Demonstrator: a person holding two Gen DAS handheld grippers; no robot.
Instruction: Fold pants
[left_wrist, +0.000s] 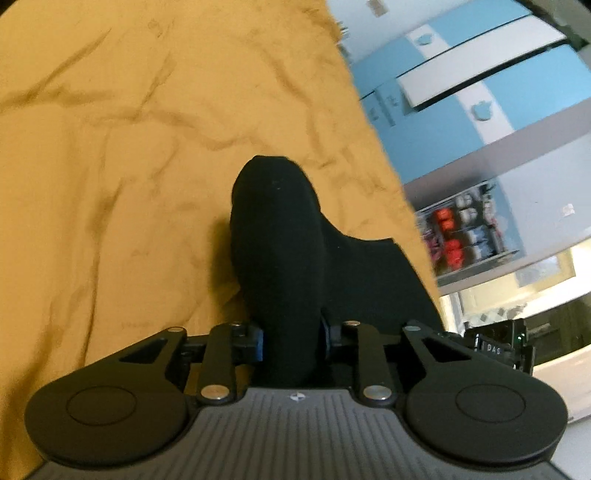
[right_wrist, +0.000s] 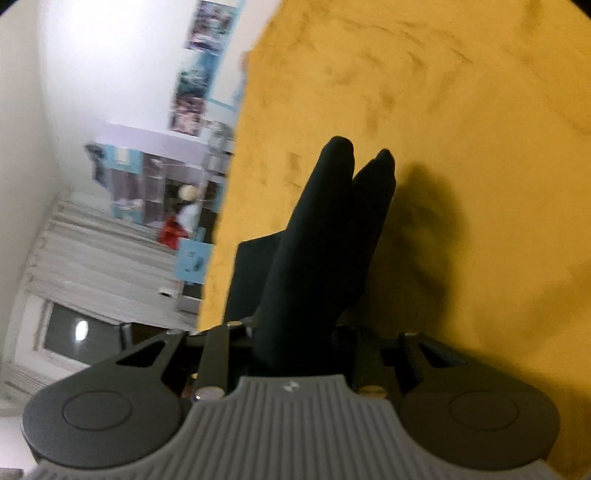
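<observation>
The black pants (left_wrist: 280, 236) are bunched up between the jaws of my left gripper (left_wrist: 291, 345), which is shut on them above a mustard-yellow bedcover (left_wrist: 129, 147). A flatter part of the pants (left_wrist: 373, 280) hangs to the right. In the right wrist view my right gripper (right_wrist: 295, 343) is shut on another part of the black pants (right_wrist: 325, 236), which stick up in two folded lobes over the yellow cover (right_wrist: 461, 147). The fingertips of both grippers are hidden by the cloth.
A blue and white cupboard (left_wrist: 480, 85) and a shelf with red and white items (left_wrist: 461, 232) stand past the bed's edge. In the right wrist view a white wall with pictures (right_wrist: 199, 66), shelving (right_wrist: 162, 184) and a pale floor (right_wrist: 92, 258) lie beyond the bed.
</observation>
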